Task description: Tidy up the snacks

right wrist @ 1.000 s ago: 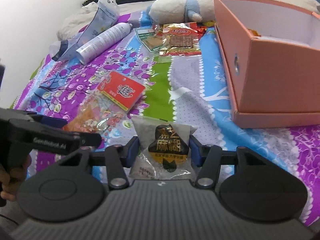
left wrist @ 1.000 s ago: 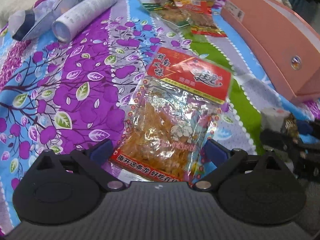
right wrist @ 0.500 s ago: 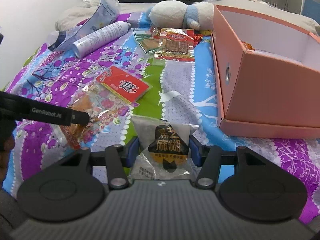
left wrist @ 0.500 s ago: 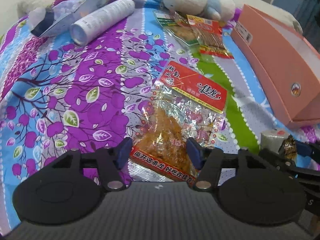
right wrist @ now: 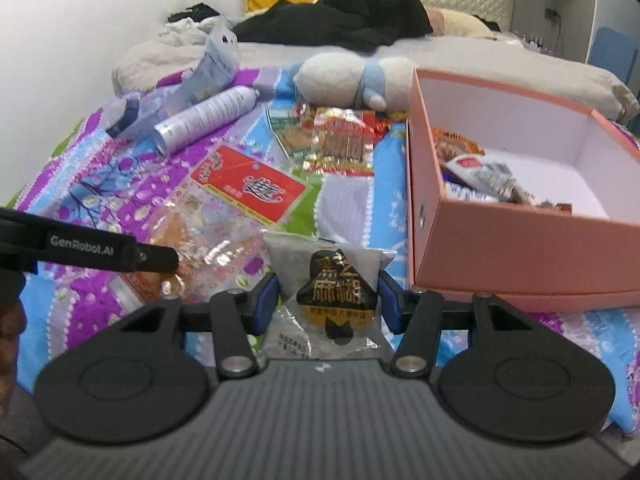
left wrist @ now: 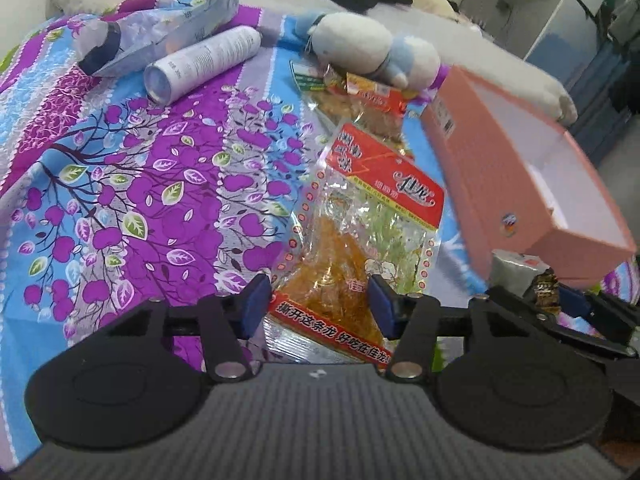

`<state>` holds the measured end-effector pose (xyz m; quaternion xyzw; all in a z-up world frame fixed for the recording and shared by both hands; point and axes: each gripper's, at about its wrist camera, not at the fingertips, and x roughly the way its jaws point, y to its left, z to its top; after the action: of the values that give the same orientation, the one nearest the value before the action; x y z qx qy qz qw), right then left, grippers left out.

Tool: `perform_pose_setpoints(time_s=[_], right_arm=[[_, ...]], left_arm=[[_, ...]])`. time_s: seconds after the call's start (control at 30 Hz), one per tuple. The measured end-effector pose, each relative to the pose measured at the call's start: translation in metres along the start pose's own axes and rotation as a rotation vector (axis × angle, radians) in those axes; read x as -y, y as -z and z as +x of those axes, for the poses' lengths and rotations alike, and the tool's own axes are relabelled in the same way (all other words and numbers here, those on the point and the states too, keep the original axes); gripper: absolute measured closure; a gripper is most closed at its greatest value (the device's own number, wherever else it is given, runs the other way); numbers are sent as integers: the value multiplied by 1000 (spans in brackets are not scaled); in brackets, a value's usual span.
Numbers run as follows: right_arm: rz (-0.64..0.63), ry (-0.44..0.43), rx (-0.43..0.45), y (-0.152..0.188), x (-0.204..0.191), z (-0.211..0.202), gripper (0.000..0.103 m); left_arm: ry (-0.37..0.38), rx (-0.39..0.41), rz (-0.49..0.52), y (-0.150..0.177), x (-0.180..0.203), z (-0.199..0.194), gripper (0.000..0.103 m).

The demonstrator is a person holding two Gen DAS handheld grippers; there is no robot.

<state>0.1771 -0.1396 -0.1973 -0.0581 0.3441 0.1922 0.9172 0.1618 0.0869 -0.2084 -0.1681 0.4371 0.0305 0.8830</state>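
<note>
The pink box [right wrist: 520, 264] on the bed [left wrist: 120, 200] holds several snack packets [right wrist: 484, 176], visible only in the right view. Left claw [left wrist: 318, 306] is closing, gripping the red-topped bag [left wrist: 360, 240]; right claw [right wrist: 328, 300] grasps the sesame packet [right wrist: 336, 292].

Both wrist views angle down, close over the shared bedspread [left wrist: 132, 184] and pink box [right wrist: 500, 256].

From my left wrist view the pink box [left wrist: 516, 184] is motion-blurred and I cannot see its contents. The red-headed snack bag [left wrist: 360, 236] has its near edge hidden under the camera housing. Behind it, the snack packets [left wrist: 360, 96] are partly covered. The right tool [left wrist: 560, 304] runs off the right edge.
</note>
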Motion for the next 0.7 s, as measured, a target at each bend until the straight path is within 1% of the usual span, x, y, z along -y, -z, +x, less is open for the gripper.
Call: perform_pose_setpoints(time_s=[0.1,0.2,0.23,0.3,0.37,0.47,0.57,0.6,0.63,0.7], right_arm=[[-3,-1,25,-7,-2,-13,48],[-13,0,41,-14,-4,-22,48],[-16,-1,42,-16,-3,-25,48],[-20,3,40,-18,-2,-28,48],[-25,11,34,-16,0,-27,48],[-41,24,7,-7,1,-25,48],[-42,33,-27,5,4,-16,48],[-39,33,-41,9,5,-11,48],[-36,33,-55,13,5,-6,48],[-35,25,-71,19,6,5,49]], left_arm=[[17,32,-7,-5,8,-17,48],[43,45,-35,-10,11,-26,61],[62,46,-44,-10,11,-28,62],[69,53,-43,-9,12,-27,62],[72,42,-53,-7,10,-21,62],[109,19,-85,1,3,-12,62],[145,1,-115,10,-3,-1,61],[164,-9,-133,12,-5,4,58],[185,-14,-151,14,-7,11,50],[203,-28,-181,16,-10,24,39]])
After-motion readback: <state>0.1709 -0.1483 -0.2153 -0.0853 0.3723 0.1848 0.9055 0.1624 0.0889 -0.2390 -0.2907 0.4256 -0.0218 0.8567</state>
